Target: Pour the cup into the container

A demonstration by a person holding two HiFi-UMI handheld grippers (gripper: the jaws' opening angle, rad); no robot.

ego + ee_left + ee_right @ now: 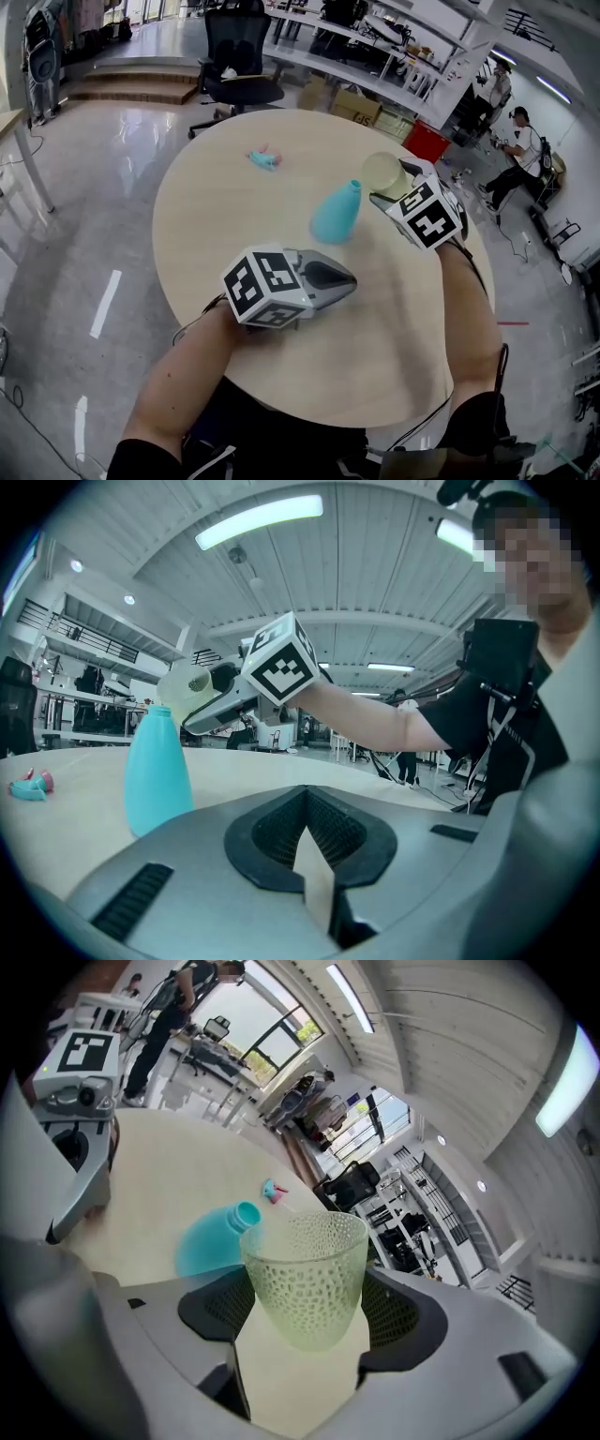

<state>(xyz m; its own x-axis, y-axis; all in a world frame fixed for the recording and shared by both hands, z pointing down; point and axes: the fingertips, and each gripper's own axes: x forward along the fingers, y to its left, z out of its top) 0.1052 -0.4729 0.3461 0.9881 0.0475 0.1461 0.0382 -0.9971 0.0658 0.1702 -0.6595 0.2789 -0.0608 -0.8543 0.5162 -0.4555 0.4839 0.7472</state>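
Note:
A teal bottle-shaped container (336,213) stands upright near the middle of the round table (225,216). My right gripper (392,190) is shut on a clear, greenish textured cup (383,172). It holds the cup tilted just right of and above the bottle's open mouth. In the right gripper view the cup (306,1274) sits between the pads, its rim close to the bottle's neck (246,1214). My left gripper (349,278) rests low over the table, in front of the bottle. Its jaws are together with nothing in them. In the left gripper view the bottle (157,771) stands left, the cup (185,688) above it.
A small pink and teal object (263,157) lies on the far side of the table. Beyond the table stand a black office chair (239,56) and cardboard boxes (354,103). Two people (518,150) are at the far right of the room.

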